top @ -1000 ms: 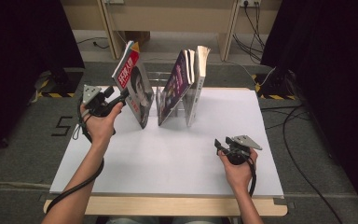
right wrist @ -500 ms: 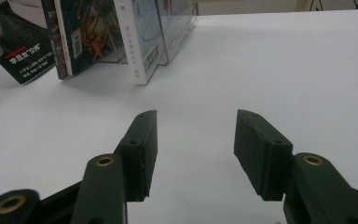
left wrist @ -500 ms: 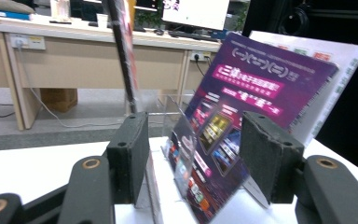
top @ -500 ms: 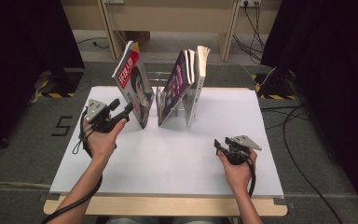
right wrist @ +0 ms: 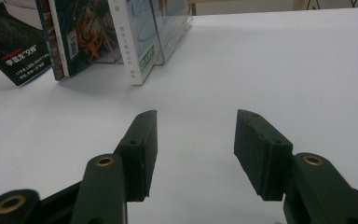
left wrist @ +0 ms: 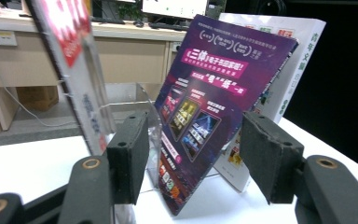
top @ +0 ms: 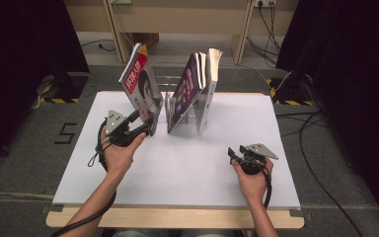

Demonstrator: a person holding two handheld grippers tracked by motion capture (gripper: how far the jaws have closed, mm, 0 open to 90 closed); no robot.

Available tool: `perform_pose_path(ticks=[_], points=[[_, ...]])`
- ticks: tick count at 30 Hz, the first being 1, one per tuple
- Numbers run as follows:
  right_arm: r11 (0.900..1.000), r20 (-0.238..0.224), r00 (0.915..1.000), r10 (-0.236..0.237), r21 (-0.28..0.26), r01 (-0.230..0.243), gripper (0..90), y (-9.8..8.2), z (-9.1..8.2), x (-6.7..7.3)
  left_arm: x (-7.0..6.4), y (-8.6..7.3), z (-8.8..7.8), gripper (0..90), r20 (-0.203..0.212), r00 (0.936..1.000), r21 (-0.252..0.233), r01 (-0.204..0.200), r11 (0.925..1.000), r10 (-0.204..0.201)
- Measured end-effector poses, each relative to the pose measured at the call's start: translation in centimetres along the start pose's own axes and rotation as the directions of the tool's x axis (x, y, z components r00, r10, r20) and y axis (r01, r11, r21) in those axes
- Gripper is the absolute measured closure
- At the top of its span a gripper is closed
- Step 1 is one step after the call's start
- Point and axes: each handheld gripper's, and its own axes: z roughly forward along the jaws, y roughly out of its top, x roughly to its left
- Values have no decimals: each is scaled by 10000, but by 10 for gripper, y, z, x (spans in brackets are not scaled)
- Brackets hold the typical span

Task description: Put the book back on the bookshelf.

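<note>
A red-and-white magazine [top: 139, 84] leans to the left against a clear acrylic stand [top: 178, 109] at the back of the white table [top: 187, 168]. A purple book [top: 184, 94] and a white book [top: 208, 74] lean in the same stand. My left gripper [top: 145, 122] is at the magazine's lower front corner, open. In the left gripper view the magazine [left wrist: 74, 70] lies just outside my left gripper [left wrist: 198, 158], and the purple book [left wrist: 205, 107] shows farther off between the pads. My right gripper [top: 233, 155] rests open near the front right, with bare table under the right gripper [right wrist: 196, 144].
In the right gripper view the white book's spine [right wrist: 127, 42] and a dark-covered book [right wrist: 74, 32] stand at the upper left. A wooden shelf frame [top: 177, 19] is behind the table. Cables [top: 306, 123] lie on the floor to the right.
My left gripper has moved toward the person and a little right, down to the magazine's lower corner. The magazine, the books and my right gripper have stayed put.
</note>
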Motion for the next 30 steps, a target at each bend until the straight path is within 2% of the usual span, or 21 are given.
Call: perform_pose_path(ticks=[7, 12, 17, 24, 30], points=[[10000, -75, 9999, 82, 8, -82, 500, -1, 1, -4, -9, -2, 11, 419, 239, 9996, 57, -157, 9999, 155], [9999, -63, 9999, 149, 16, -149, 500, -1, 2, -8, -15, -4, 22, 421, 421, 9991, 118, -21, 9999, 16], [9998, 25, 9998, 186, 27, -186, 500, -2, 2, -9, -18, -5, 32, 423, 554, 9982, 349, -240, 9991, 220], [10000, 26, 9999, 99, 13, -99, 500, -1, 2, -6, -22, -2, 41, 415, 646, 9976, 367, -272, 9990, 248], [9999, 22, 9999, 112, 13, -112, 500, -1, 2, -7, -34, 2, 56, 418, 877, 9947, 443, -571, 9974, 531]])
